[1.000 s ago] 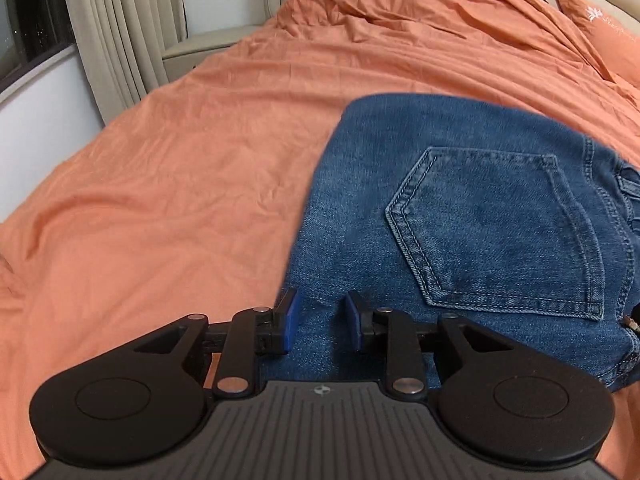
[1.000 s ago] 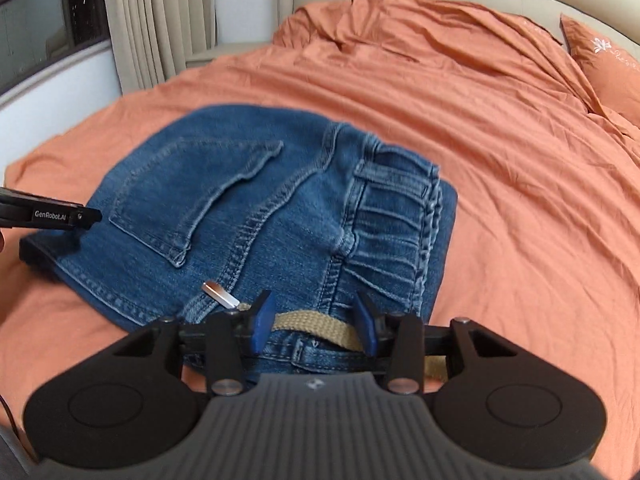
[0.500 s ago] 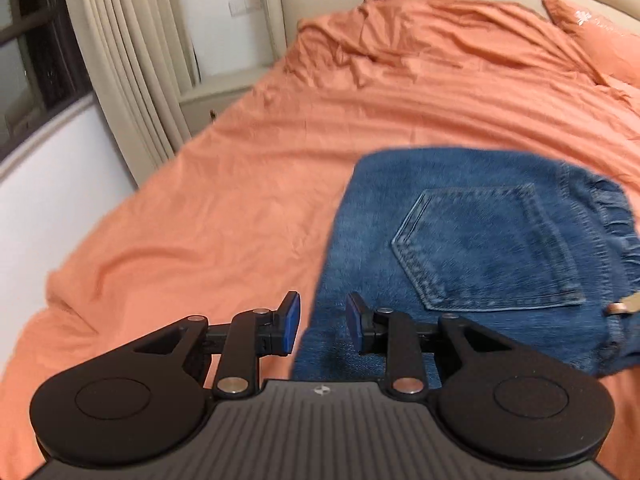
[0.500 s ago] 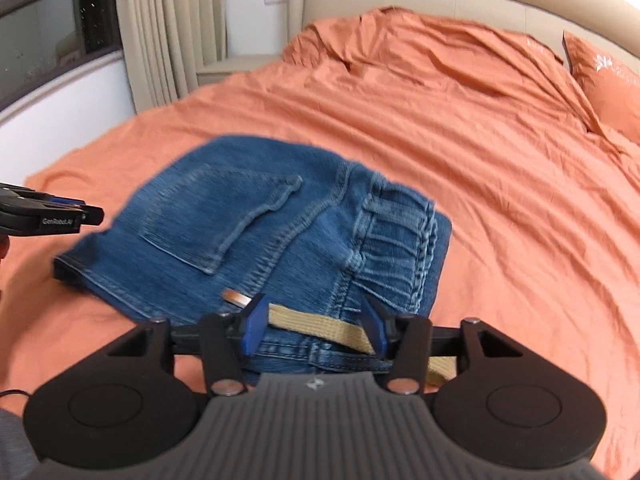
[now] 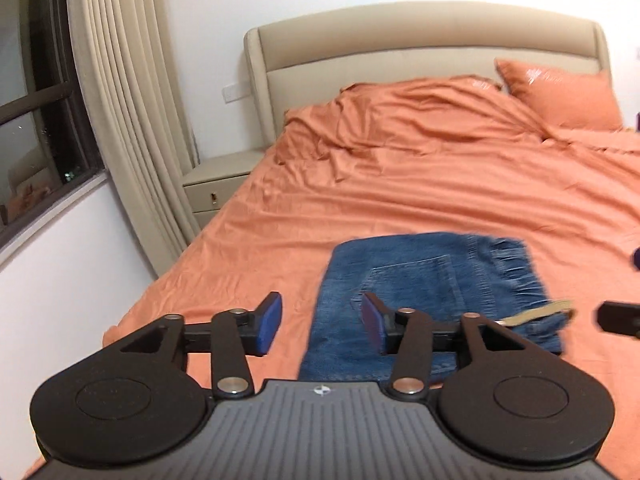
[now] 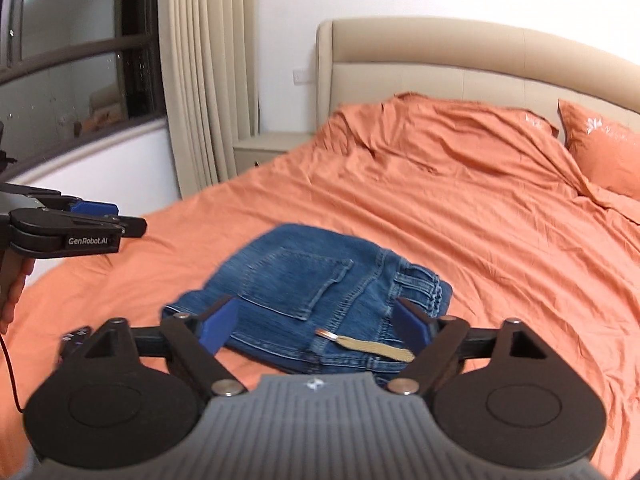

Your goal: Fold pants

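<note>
Folded blue jeans (image 5: 420,292) (image 6: 316,300) lie flat on the orange bed sheet (image 5: 400,200) (image 6: 480,220), back pocket up, with a tan belt strap (image 6: 376,346) poking out at the waistband. My left gripper (image 5: 322,328) hovers well above the jeans' left edge, its jaws opening with nothing between them. My right gripper (image 6: 316,326) hangs above the near waistband, jaws opening wide and empty. The left gripper (image 6: 96,220) also shows from the side at the left of the right wrist view, held by a hand (image 6: 14,292).
A beige headboard (image 5: 420,52) and orange pillow (image 5: 560,96) stand at the far end. A beige nightstand (image 5: 216,188), curtain (image 5: 128,100) and dark window (image 5: 36,100) lie to the left. Rumpled sheet bunches near the headboard.
Both grippers have risen and pulled back from the jeans, which now look smaller and farther. Both sets of jaws stand wider than before. The jeans stay folded on the bed.
</note>
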The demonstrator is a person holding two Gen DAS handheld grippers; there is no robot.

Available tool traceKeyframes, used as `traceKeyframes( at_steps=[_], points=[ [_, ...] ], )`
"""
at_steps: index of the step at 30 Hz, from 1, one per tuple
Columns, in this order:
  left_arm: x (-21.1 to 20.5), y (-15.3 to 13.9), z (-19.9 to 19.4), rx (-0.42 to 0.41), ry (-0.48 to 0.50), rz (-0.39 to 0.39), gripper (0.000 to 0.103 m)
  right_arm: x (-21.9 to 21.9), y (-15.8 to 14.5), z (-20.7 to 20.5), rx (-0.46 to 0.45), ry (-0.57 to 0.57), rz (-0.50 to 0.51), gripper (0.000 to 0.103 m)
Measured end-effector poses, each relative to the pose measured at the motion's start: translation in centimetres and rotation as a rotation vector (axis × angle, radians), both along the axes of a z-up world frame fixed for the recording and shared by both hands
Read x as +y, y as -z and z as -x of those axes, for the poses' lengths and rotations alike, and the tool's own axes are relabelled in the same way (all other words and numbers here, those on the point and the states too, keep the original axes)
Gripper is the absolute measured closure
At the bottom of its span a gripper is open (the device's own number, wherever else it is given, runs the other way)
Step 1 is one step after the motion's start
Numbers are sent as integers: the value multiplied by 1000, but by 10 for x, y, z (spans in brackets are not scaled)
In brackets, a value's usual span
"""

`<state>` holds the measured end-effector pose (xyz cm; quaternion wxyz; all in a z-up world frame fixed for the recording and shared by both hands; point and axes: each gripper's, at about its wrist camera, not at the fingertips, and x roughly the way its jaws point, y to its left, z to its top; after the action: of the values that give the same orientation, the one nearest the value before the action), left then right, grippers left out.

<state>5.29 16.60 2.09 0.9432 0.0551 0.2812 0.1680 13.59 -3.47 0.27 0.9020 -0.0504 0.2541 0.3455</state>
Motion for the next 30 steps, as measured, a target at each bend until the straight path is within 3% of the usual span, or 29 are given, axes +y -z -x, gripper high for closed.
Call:
traceKeyframes(
  at_steps=[4, 9, 13, 15, 16, 24, 30],
  points=[
    [-8, -4, 19, -11, 3, 74, 37, -9, -11, 29, -12, 16, -42, 22],
    [-11, 17, 27, -15, -24, 168, 34, -13, -11, 58, -54, 70, -44, 21],
    [-18, 36, 24, 23, -21, 171, 31, -16, -3, 72, -46, 138, -41, 21],
    [-22, 43, 22, 37, -22, 162, 19, -16, 5, 73, -29, 170, -30, 21],
    [-26, 47, 24, 43, -19, 155, 18, -15, 10, 73, -22, 184, -22, 21],
    [-31, 78, 16, 110, -3, 155, 18, -10, 50, 54, 90, 234, 10, 21],
    [-30, 89, 13, 137, -13, 163, 18, -4, 58, 46, 126, 237, 29, 21]
  ],
)
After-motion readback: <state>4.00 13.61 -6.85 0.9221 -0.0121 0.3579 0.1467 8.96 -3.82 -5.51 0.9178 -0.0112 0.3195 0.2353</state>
